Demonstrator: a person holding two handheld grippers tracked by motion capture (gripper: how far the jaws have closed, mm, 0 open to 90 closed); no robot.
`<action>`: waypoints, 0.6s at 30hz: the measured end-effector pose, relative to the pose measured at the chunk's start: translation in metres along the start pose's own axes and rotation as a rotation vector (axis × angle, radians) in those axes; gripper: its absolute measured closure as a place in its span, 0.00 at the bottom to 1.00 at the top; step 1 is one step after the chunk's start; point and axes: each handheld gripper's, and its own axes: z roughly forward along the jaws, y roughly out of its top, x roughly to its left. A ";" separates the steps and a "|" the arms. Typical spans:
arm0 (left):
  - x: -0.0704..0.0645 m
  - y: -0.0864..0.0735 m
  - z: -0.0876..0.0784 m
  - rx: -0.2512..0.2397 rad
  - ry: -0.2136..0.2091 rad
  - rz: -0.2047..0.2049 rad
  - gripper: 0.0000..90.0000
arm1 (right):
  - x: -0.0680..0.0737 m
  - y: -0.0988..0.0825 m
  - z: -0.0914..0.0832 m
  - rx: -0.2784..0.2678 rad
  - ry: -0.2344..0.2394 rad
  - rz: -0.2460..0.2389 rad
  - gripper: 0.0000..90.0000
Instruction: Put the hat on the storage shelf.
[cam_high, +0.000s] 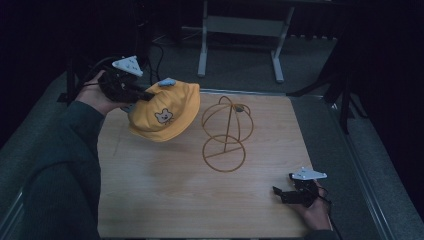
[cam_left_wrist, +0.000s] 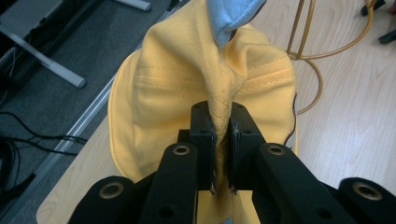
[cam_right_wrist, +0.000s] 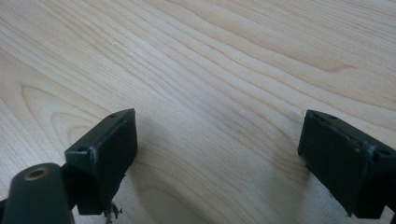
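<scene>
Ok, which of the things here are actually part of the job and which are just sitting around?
Part of the job:
- yellow hat, pinched by a fold in the left gripper and held above the table
- gold wire hat stand, standing beside the hat

Just there:
- right gripper, jaws open and holding nothing, low over the wooden table
- grey metal frame on the floor beyond

A wooden bench (cam_high: 165, 200) with pale, wavy grain sits in the middle. Grey floor (cam_high: 320, 65) lies all around it. Behind the bench stands a grey metal frame (cam_high: 240, 27) with two legs. Black cables (cam_high: 155, 55) lie on the floor nearby.
</scene>
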 end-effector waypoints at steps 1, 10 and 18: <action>0.000 0.000 -0.001 -0.002 -0.002 0.004 0.92 | 0.000 0.000 0.000 0.000 0.000 0.000 0.13; -0.002 0.001 -0.007 -0.044 -0.012 0.005 0.92 | 0.000 0.000 0.000 0.000 0.000 -0.001 0.13; -0.003 0.002 -0.010 -0.073 -0.024 0.004 0.92 | 0.000 0.000 0.000 0.000 0.000 -0.001 0.13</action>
